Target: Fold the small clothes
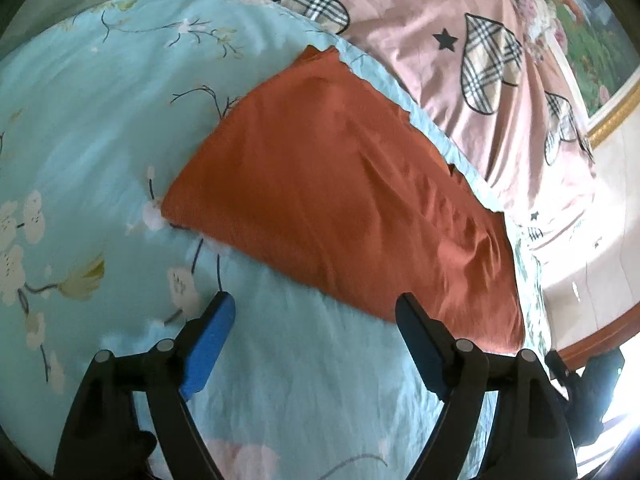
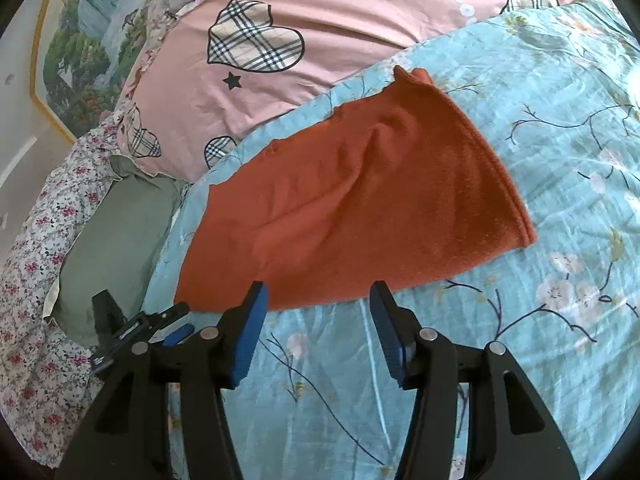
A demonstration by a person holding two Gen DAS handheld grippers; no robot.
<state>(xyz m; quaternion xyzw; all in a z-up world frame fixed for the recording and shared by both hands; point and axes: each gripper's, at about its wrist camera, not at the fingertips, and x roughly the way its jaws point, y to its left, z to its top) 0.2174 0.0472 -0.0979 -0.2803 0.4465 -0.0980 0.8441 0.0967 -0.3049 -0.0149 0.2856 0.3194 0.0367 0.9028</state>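
The rust cloth (image 1: 336, 208) (image 2: 360, 204) is laid flat on the blue quilt (image 1: 100, 128) (image 2: 560, 160), beside the pink cover (image 1: 460, 80) (image 2: 320, 20), and is approached at its near edge by the left gripper (image 1: 314, 304) and right gripper (image 2: 318, 294), both spread wide and grasping nothing.

A light blue bed cover with white flowers and thin dark branches (image 2: 540, 160) lies on the bed. Far behind it is a pink quilt with checked hearts and black stars (image 2: 320, 32). A big picture of green trees in a gold frame (image 2: 68, 52) hangs on the pale wall (image 2: 16, 132). Bright light shines in.
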